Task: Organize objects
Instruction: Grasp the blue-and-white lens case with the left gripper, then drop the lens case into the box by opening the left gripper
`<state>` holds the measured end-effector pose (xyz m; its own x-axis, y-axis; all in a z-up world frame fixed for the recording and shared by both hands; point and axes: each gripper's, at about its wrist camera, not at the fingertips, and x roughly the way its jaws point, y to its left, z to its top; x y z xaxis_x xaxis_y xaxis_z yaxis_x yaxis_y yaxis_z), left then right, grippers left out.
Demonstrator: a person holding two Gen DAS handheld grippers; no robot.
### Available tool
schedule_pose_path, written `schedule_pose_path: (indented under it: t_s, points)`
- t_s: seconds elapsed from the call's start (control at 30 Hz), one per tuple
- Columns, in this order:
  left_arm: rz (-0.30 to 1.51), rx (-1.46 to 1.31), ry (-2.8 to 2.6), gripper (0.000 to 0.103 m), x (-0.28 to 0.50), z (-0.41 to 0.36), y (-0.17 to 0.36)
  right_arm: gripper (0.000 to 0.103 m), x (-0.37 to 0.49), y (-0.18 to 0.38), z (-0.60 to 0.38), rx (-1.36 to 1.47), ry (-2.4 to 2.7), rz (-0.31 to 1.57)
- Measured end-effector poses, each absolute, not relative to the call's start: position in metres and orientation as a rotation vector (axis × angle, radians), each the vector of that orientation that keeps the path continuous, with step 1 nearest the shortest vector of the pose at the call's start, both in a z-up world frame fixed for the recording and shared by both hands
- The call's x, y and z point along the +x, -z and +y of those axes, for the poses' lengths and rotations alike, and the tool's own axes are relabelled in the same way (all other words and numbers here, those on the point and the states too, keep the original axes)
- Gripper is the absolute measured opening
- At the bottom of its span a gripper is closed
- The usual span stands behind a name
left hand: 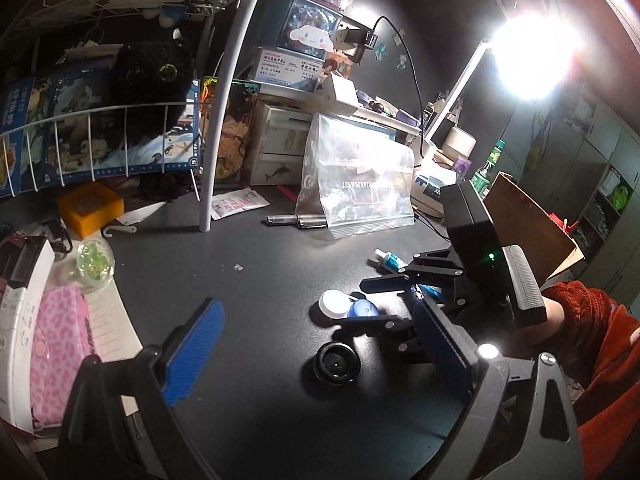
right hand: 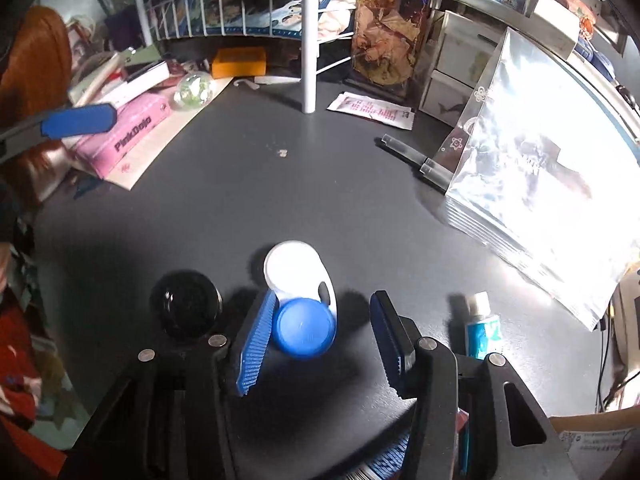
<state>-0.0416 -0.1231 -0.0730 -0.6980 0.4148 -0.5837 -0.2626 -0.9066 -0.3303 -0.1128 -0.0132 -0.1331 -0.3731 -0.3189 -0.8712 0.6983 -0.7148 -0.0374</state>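
Blue-and-white plastic contact lens case, two round screw caps joined on a flat white base, lies on the dark grey desk top near me, centre of the right wrist view. The blue cap sits between my right gripper pads. The left blue ribbed pad looks to be touching the cap's side; the right pad stands clear with a gap. So the jaws are part-closed around the case, not yet pinching it.

My guess on handling: light, stiff, smooth plastic, so it could skid or pop out under a squeeze. It isn't fragile. I'd grip across the blue cap's round sides, low, pads square on. The white end will hang out far side, little weight.

Just left of the case is a black round lidded jar, close enough for my left finger to bump. To the right lies a small teal-and-white tube, apart from the case. Farther right a shiny clear zip bag leans, with two dark pens at its foot.

My left gripper is spread wide and empty, hanging over the jar in its own view. A pink box sits far left.
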Motion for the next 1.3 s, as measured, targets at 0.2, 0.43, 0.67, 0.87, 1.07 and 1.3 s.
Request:
schedule_pose_path:
  t_s: [0.2, 0.43, 0.67, 0.87, 1.07, 1.3]
  points:
    - [-0.311, -0.998, -2.56, 0.094, -0.047, -0.119, 0.076, 0.027, -0.111, 0.136, -0.016, 1.199, 2.083, 0.54]
    - [-0.326, -1.02, -2.472, 0.092, -0.055, -0.107, 0.075, 0.027, -0.097, 0.123, -0.012, 1.142, 2.071, 0.544]
    - [-0.349, -1.001, -2.343, 0.049, -0.061, -0.082, 0.054, 0.026, -0.063, 0.073, 0.002, 1.008, 2.076, 0.499]
    - [-0.329, -0.948, -2.291, 0.033, -0.06, -0.051, 0.022, 0.026, -0.035, 0.027, 0.026, 0.87, 2.137, 0.497]
    - [-0.27, -0.879, -2.263, 0.026, -0.064, -0.016, -0.018, 0.026, -0.022, -0.013, 0.062, 0.773, 2.224, 0.492]
    - [-0.17, -0.853, -2.197, 0.022, -0.089, 0.043, -0.057, 0.026, -0.018, -0.048, 0.113, 0.719, 2.356, 0.499]
